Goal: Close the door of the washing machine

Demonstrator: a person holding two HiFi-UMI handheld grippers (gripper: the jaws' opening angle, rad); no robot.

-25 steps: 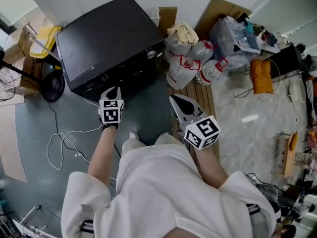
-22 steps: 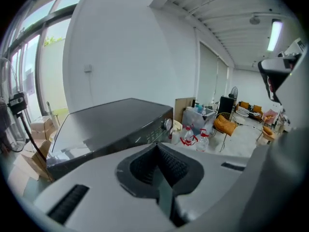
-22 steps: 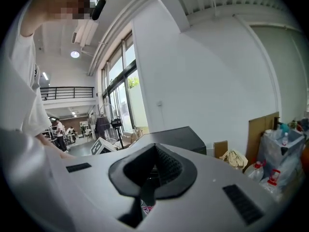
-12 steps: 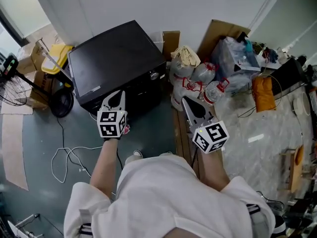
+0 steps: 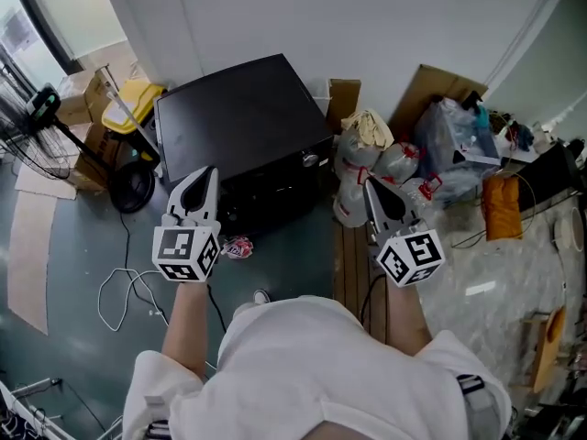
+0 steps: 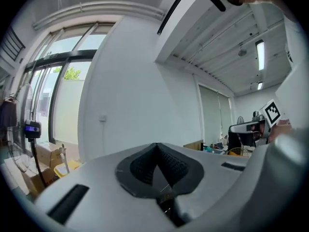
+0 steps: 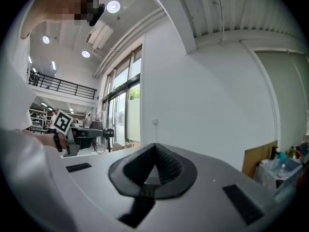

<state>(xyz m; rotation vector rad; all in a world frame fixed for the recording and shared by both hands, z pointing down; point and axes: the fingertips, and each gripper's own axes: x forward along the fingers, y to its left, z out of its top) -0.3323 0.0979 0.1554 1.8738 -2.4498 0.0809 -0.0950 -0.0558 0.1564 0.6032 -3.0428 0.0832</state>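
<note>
Both sets closed, empty: head view has left gripper [image 5: 207,174] and right gripper [image 5: 371,185] above the floor [image 5: 73,273], just short of the black washing machine [image 5: 240,117] by the white wall [image 5: 275,16]; left gripper view shows fingers [image 6: 142,166] pressed together; right gripper view, fingers [image 7: 169,167] likewise together.

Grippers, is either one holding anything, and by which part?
Nothing is held: the left gripper and the right gripper are both shut with nothing between their jaws.
</note>
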